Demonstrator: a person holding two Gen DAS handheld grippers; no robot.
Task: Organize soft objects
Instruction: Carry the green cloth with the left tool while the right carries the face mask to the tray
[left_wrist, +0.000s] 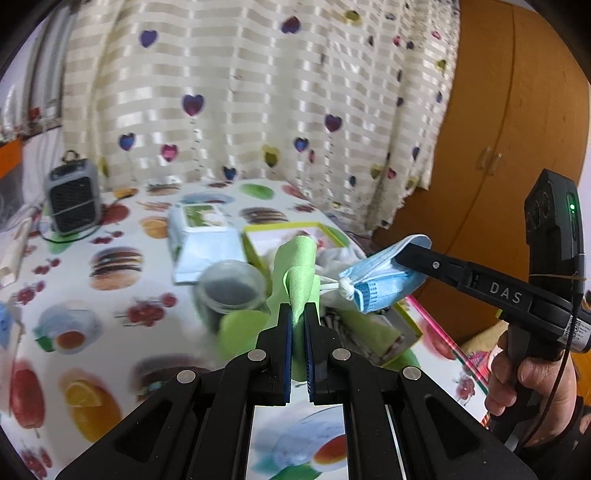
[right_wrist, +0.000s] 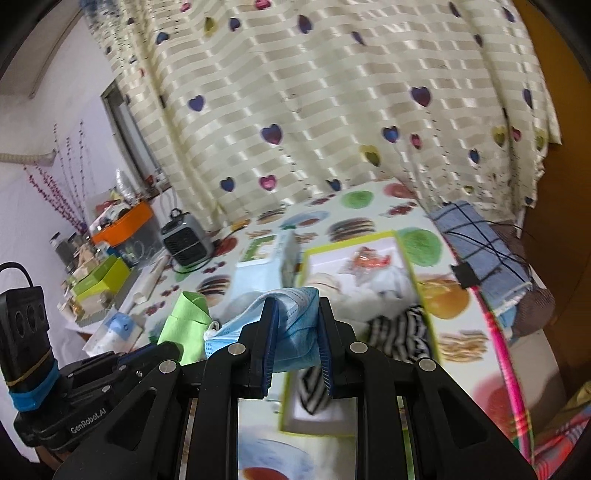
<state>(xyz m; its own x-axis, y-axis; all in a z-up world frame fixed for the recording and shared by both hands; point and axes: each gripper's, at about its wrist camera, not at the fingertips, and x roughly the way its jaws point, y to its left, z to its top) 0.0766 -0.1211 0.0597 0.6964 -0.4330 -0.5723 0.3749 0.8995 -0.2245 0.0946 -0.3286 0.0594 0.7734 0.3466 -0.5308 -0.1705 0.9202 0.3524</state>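
L hand-held gripper (left_wrist: 298, 314) w/ green cloth (left_wrist: 297, 266)

"DAS" on right tongs (left_wrist: 397, 258), "GenRobot.AI" on left tongs (right_wrist: 147, 360)

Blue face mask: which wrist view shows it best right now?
The left wrist view: the blue face mask shows whole from the side, knotted ear loop included, clamped in the right gripper. The right wrist view shows it only bunched between the fingers.
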